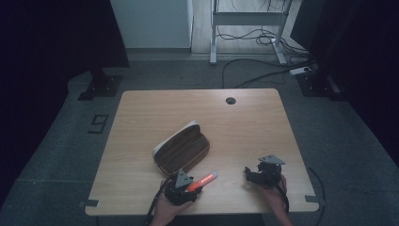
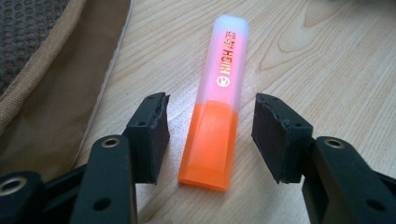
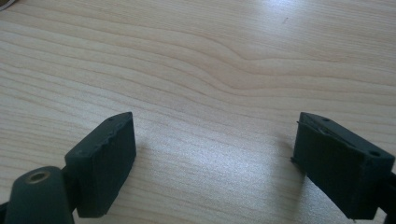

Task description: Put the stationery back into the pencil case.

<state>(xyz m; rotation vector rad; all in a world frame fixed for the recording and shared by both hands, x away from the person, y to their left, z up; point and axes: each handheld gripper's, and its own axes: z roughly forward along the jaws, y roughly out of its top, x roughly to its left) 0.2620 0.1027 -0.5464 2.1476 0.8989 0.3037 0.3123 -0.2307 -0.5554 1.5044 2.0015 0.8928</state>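
Note:
An orange highlighter [image 2: 219,112] with a frosted cap lies flat on the wooden table [image 1: 244,117], near its front edge [image 1: 203,180]. My left gripper [image 2: 210,128] is open, its jaws on either side of the highlighter's orange end, not touching it; in the high view it [image 1: 184,187] sits at the front, held by a hand. A brown pencil case [image 1: 181,148] lies unzipped just beyond and to the left, its fabric edge [image 2: 51,93] beside the left jaw. My right gripper [image 3: 212,156] is open over bare wood, at the front right [image 1: 263,172].
A round cable hole [image 1: 230,100] sits near the table's far edge. Beyond the table, cables [image 1: 263,70] run over the grey floor by a white desk frame [image 1: 249,19]. Dark stands flank both far corners.

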